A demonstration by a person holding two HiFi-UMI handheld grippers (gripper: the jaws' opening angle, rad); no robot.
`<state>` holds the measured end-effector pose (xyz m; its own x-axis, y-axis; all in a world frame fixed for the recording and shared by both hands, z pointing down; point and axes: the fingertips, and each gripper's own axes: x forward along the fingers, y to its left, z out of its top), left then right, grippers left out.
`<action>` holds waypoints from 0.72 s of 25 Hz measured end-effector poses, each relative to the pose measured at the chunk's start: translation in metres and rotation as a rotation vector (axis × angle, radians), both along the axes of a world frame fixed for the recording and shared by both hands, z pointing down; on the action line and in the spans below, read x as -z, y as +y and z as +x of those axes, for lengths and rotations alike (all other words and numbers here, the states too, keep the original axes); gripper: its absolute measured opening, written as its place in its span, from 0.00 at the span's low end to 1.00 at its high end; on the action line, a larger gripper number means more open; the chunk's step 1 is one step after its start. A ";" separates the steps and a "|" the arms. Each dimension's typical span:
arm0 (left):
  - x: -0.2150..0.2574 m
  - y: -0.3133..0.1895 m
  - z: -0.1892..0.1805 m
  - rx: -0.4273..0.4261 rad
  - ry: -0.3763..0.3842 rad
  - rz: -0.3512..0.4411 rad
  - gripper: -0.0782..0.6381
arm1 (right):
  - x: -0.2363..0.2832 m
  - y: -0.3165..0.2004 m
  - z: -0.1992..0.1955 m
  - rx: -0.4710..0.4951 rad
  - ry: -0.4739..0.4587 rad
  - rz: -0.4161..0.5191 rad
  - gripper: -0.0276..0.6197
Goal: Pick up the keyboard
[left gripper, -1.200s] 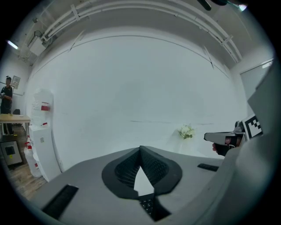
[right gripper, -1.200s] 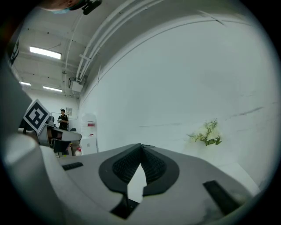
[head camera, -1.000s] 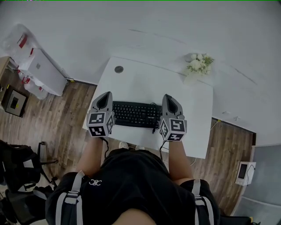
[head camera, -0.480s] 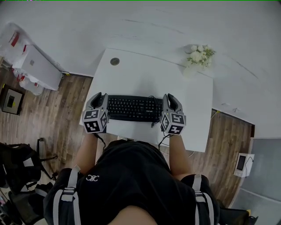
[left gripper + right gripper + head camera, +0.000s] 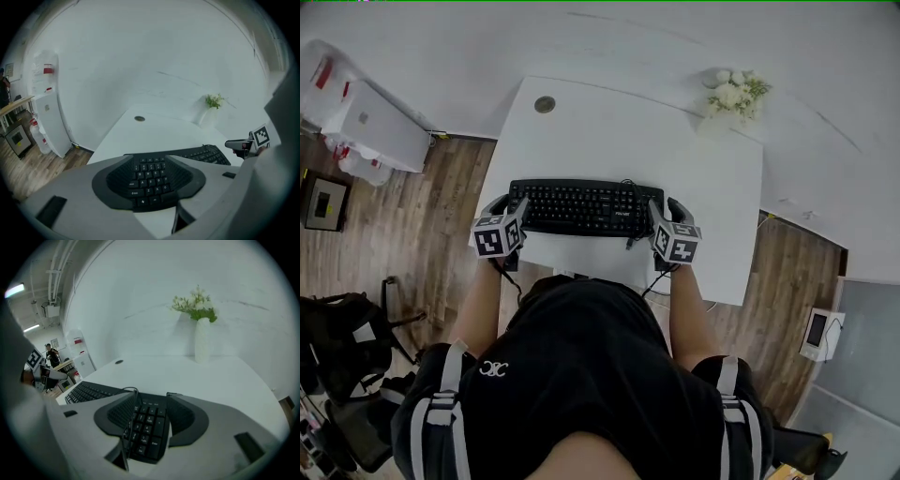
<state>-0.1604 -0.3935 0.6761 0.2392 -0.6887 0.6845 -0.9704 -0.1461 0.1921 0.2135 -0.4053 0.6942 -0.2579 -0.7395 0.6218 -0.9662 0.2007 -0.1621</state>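
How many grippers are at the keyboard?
2: the left gripper at the left end of the black keyboard, the right gripper at its right end. Each one's jaws are opening, a keyboard end between them.

We see a black keyboard (image 5: pixel 581 206) lying flat, keys up, along the near edge of the white tabletop (image 5: pixel 609 131), long side facing us.

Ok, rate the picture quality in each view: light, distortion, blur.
Head view: dim, flat light, no glare, desk sharp. Left gripper view: strong fisheye, black corners, keyboard sharp. Right gripper view: same fisheye and dark corners, ceiling lamp glares at upper left, vase sharp.
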 end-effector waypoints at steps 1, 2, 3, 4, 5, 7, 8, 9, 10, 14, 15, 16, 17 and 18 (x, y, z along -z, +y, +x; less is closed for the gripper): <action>-0.009 0.002 -0.002 -0.007 -0.010 -0.026 0.43 | -0.008 0.002 0.002 0.000 0.002 -0.026 0.39; -0.018 0.004 -0.004 -0.014 -0.021 -0.049 0.43 | -0.016 0.004 0.005 -0.001 0.004 -0.049 0.41; -0.026 0.005 -0.006 -0.018 -0.028 -0.070 0.44 | -0.023 0.005 0.007 -0.006 0.006 -0.069 0.41; -0.034 0.006 -0.008 -0.019 -0.032 -0.091 0.44 | -0.029 0.006 0.010 -0.011 0.006 -0.087 0.42; -0.041 0.007 -0.009 -0.020 -0.032 -0.111 0.44 | -0.034 0.006 0.012 -0.016 0.004 -0.105 0.43; -0.053 0.008 -0.012 -0.020 -0.032 -0.148 0.44 | -0.045 0.007 0.014 -0.022 -0.008 -0.137 0.44; -0.059 0.008 -0.013 -0.020 -0.033 -0.163 0.44 | -0.050 0.007 0.014 -0.024 -0.014 -0.153 0.45; -0.064 0.007 -0.015 -0.019 -0.032 -0.176 0.44 | -0.055 0.008 0.015 -0.027 -0.018 -0.170 0.45; -0.068 0.006 -0.016 -0.016 -0.030 -0.186 0.44 | -0.059 0.008 0.016 -0.029 -0.020 -0.187 0.45; -0.077 0.001 -0.023 0.004 -0.032 -0.204 0.40 | -0.067 0.005 0.015 -0.033 -0.055 -0.231 0.48; -0.077 0.001 -0.025 0.003 -0.034 -0.204 0.40 | -0.068 0.005 0.015 -0.033 -0.072 -0.236 0.49; -0.077 0.001 -0.025 0.000 -0.037 -0.203 0.39 | -0.068 0.005 0.016 -0.033 -0.089 -0.239 0.49; -0.077 0.000 -0.025 -0.006 -0.041 -0.203 0.38 | -0.069 0.004 0.016 -0.031 -0.102 -0.240 0.50; -0.077 0.000 -0.025 -0.013 -0.046 -0.202 0.38 | -0.069 0.003 0.016 -0.025 -0.107 -0.240 0.50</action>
